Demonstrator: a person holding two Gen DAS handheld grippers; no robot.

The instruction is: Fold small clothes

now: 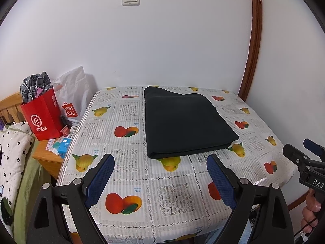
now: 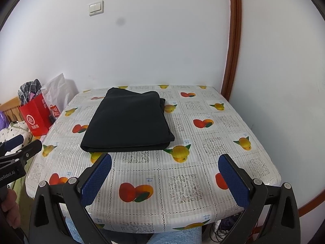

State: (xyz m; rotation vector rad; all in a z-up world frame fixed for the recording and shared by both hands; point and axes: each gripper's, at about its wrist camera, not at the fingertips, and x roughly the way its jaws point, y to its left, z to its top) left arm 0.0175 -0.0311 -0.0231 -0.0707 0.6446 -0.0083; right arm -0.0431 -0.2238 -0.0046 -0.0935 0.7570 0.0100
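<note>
A: From the left wrist view, our left gripper (image 1: 160,160) hangs with its jaws spread wide and nothing between them, held back at the near edge of the table (image 1: 274,174). The dark garment (image 1: 184,122) lies folded flat at about twelve o'clock from us, toward the wall, so we judge we are either finished with it or squaring up for one more fold.

B: The right gripper (image 1: 300,152) pokes in at three o'clock, but its fingertips are cut by the frame. The red bag (image 1: 42,120) at nine o'clock sits off the table.

A: From the right wrist view, our right gripper (image 2: 164,162) is equally wide apart and empty; the garment (image 2: 130,122) sits at eleven o'clock.

B: How many layers it has, and what kind of garment it is, we cannot tell.
</note>
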